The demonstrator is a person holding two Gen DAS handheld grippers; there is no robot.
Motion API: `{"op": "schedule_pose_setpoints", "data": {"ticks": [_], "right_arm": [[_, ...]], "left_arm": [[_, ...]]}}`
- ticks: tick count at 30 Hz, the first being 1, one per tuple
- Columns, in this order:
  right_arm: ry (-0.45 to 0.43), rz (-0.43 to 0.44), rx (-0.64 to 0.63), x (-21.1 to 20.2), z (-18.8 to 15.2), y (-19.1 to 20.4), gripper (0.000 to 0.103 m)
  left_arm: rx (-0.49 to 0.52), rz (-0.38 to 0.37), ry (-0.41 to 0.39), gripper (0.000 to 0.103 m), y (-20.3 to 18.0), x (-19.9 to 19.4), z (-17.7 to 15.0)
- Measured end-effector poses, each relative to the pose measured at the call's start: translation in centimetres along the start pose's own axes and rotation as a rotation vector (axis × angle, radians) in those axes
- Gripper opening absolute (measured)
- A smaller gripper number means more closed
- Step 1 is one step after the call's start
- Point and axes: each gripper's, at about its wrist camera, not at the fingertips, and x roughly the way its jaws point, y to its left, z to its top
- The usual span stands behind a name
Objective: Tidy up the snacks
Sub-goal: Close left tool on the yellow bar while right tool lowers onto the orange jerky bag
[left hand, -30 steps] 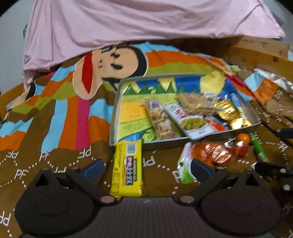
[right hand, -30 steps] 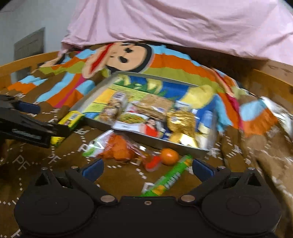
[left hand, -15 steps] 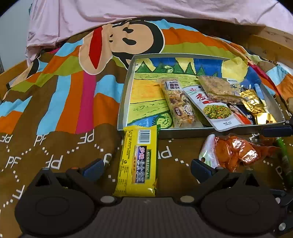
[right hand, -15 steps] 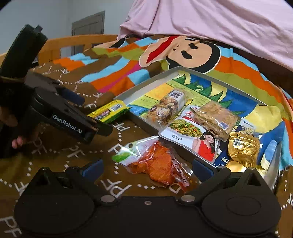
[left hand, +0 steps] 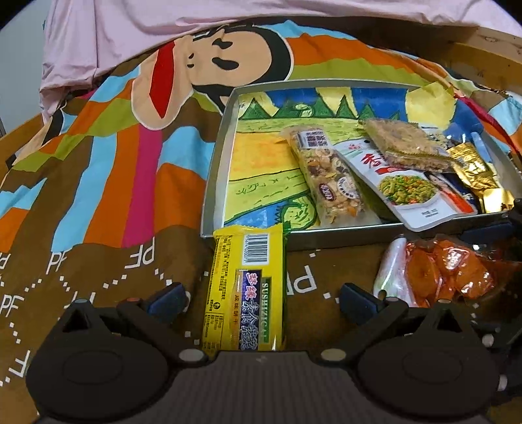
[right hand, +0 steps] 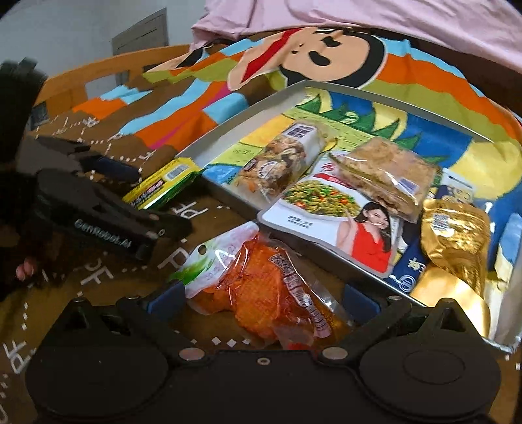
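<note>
A yellow biscuit packet (left hand: 246,290) lies on the cloth against the tray's near wall, between the open fingers of my left gripper (left hand: 261,298). It also shows in the right wrist view (right hand: 163,187). An orange snack bag (right hand: 264,293) lies between the open fingers of my right gripper (right hand: 262,298), and shows in the left wrist view (left hand: 440,270). The metal tray (left hand: 215,169) holds a nut bar (left hand: 329,182), a white pea pouch (left hand: 407,192), a cracker pack (left hand: 404,146) and gold packets (left hand: 473,166). Neither gripper touches its packet.
The colourful monkey-print cloth (left hand: 98,169) covers the surface. A pink sheet (left hand: 163,26) lies at the back. A wooden rail (right hand: 98,75) runs along the far left. My left gripper (right hand: 107,208) shows in the right wrist view, close to the orange bag.
Both grippers have moved forward and down. The yellow packet now sits between the left fingers and the orange bag between the right fingers. The right view has swung left.
</note>
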Motion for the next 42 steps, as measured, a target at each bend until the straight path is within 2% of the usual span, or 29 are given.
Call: {"op": "schedule_pose_setpoints", "data": {"ticks": [4,10,17,23,33,39,42], "right_arm": [[0.002,-0.023,-0.039,0.5,-0.2,0.7,0.102],[-0.004,-0.028,-0.041,0.6,-0.4,0.8,0.102],[-0.018,-0.048,-0.053,0.6,-0.6,1.2,0.102],[-0.031,-0.037,-0.032,0.5,-0.6,1.0,0.102],[-0.037,-0.064,-0.031,0.6,-0.7,1.3,0.100],[-0.043,-0.079,-0.027,0.5,-0.4,1.6,0.092],[-0.054,-0.103,-0.025,0.1,-0.4,1.8,0.083]], "left_arm": [[-0.049,-0.007,0.021,0.103,0.4,1.0,-0.4],[-0.100,-0.024,0.005,0.103,0.8,1.6,-1.1],[-0.136,-0.040,-0.093,0.103,0.9,1.4,-2.7],[-0.144,-0.043,-0.111,0.103,1.0,1.2,-2.8],[-0.120,0.027,-0.186,0.103,0.2,0.1,-3.2],[-0.102,0.042,-0.247,0.101,-0.1,-1.0,-3.5],[-0.095,0.024,-0.266,0.090,-0.2,-1.6,-3.7]]}}
